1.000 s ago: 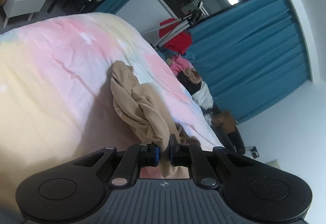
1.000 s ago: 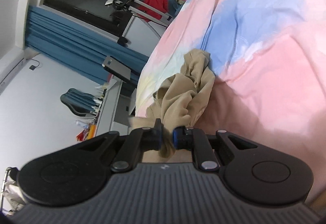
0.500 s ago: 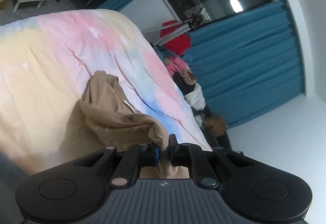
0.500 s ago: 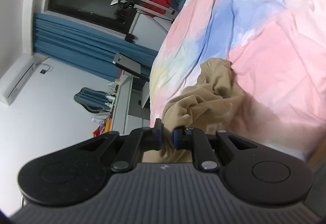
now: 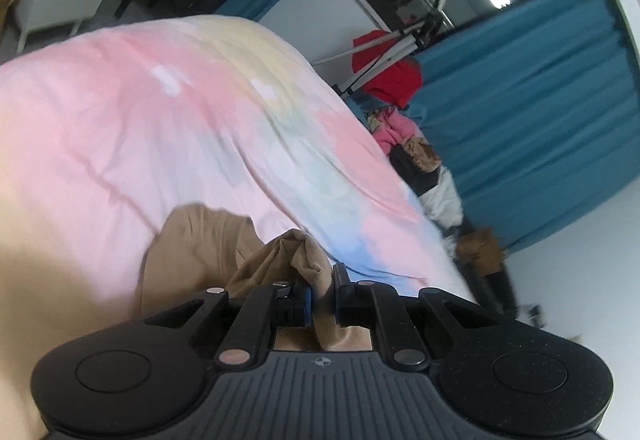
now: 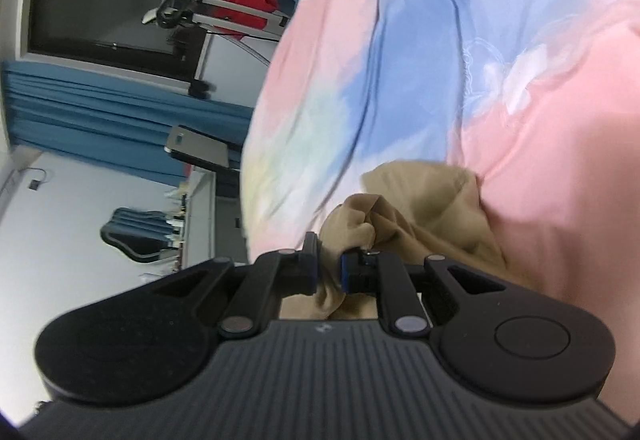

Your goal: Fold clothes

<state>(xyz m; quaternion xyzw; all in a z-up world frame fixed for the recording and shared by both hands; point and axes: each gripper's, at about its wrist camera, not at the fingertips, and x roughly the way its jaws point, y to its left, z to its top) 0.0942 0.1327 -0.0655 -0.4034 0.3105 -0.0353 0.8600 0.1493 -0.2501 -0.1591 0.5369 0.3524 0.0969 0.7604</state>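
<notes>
Tan garment [image 5: 192, 252]: soft, crumpled, bunched in folds, lying on the pastel tie-dye bed cover [image 5: 120, 127]. Left gripper [image 5: 322, 298] fingers pinch one bunched edge; right gripper [image 6: 329, 274] fingers pinch another bunch. No readable writing; frames motion-blurred.

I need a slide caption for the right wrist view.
Right tongs shut on tan garment over pastel bedcover.

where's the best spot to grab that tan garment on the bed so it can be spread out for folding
Probably where it is held: the tan garment is bunched, and the left gripper and right gripper each pinch a gathered edge from the near side. The rest lies crumpled on the pastel bedspread, so separated edge grips would likely open it.
</notes>
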